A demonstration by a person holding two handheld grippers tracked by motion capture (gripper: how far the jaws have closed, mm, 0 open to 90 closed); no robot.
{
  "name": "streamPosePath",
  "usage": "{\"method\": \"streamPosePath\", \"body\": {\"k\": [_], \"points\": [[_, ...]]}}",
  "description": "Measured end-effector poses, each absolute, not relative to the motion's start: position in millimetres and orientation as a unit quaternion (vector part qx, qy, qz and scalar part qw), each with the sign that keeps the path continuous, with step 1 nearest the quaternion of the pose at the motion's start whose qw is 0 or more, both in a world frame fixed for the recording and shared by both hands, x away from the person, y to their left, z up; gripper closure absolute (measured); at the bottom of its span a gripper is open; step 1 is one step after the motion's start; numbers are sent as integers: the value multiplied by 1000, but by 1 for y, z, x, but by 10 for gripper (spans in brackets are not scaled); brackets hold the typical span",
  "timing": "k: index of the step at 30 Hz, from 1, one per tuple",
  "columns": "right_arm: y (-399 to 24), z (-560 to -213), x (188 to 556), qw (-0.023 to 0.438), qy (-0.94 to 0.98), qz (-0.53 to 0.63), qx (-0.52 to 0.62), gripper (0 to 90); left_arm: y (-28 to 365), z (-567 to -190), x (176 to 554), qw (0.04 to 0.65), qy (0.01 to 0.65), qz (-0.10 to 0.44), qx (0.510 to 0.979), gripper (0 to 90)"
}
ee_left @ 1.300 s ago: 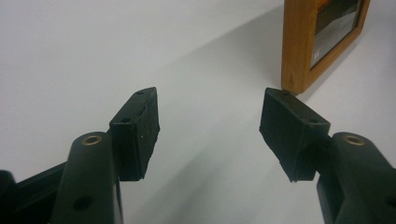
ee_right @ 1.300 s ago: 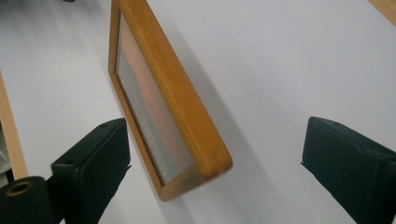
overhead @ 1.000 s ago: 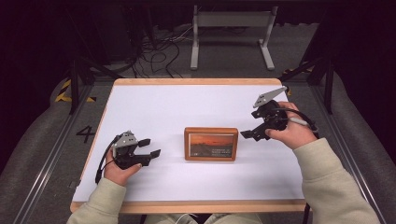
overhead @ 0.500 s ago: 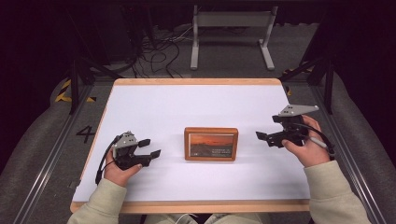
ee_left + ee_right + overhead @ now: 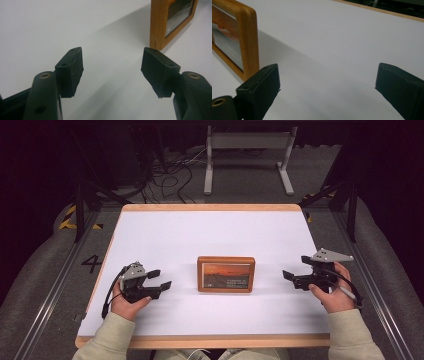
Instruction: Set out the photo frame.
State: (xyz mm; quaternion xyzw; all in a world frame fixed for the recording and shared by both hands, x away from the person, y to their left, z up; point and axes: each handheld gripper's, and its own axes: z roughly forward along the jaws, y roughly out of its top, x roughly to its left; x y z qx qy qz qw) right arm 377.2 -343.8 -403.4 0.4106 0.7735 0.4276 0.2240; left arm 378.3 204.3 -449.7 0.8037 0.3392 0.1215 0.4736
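A wooden picture frame [image 5: 226, 274] with an orange sunset photo stands upright in the middle of the white table [image 5: 210, 235]. My left gripper [image 5: 161, 279] rests low at the table's left, open, jaws pointing right toward the picture frame [image 5: 170, 22] and a short way from it. Nothing lies between its pads [image 5: 72, 67]. At the table's right my right gripper [image 5: 289, 279] is held low, open and empty, jaws pointing left at the picture frame [image 5: 239, 42], a gap apart from its right edge.
The table has a light wooden rim [image 5: 210, 207]. Beyond its far edge are a grey metal stand [image 5: 247, 150], loose cables [image 5: 170, 175] and dark floor. Grey padding runs along both sides of the table.
My right gripper has come down and moved right and toward the near edge, from above the frame's right side to table level. The left gripper and the frame have stayed still.
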Motion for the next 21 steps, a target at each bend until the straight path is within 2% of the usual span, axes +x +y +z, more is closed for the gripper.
{"method": "streamPosePath", "body": {"k": [15,21], "points": [[-332,-446,379,256,775,410,409,49,207,-451,380,478,341,123,800,338],[-329,-446,379,261,771,415,407,50,208,-452,380,479,343,124,799,336]]}}
